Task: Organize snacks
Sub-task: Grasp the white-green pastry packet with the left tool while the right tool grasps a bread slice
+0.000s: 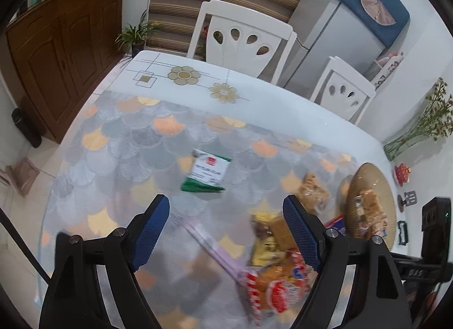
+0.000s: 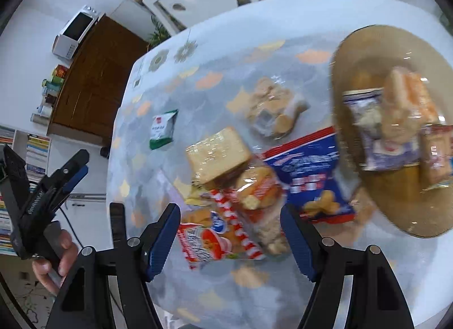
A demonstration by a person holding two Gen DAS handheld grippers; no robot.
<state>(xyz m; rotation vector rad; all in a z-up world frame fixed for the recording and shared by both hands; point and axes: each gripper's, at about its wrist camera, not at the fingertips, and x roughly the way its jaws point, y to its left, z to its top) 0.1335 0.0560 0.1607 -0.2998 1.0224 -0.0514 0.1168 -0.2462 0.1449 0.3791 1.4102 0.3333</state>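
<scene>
Organizing the snacks here seems to mean moving the loose packets into the round amber glass plate, which sits near the table's far right edge and already holds a few wrapped cakes. The step in hand looks like a reach for the next packet, and doing it well would mean slowing first, since both views are blurred, then settling the jaws square across one packet rather than across the overlapping heap. The right gripper hangs over the pile with its jaws released and nothing pressed between the blue pads; the red-and-white striped snack packet lies on the table directly under that gap, part of it beneath a clear bag of orange biscuits. The left gripper is likewise spread wide and empty, over the scale-patterned tablecloth. A small green-and-white sachet lies alone just beyond its fingertips, toward the table's middle, well apart from the pile.
</scene>
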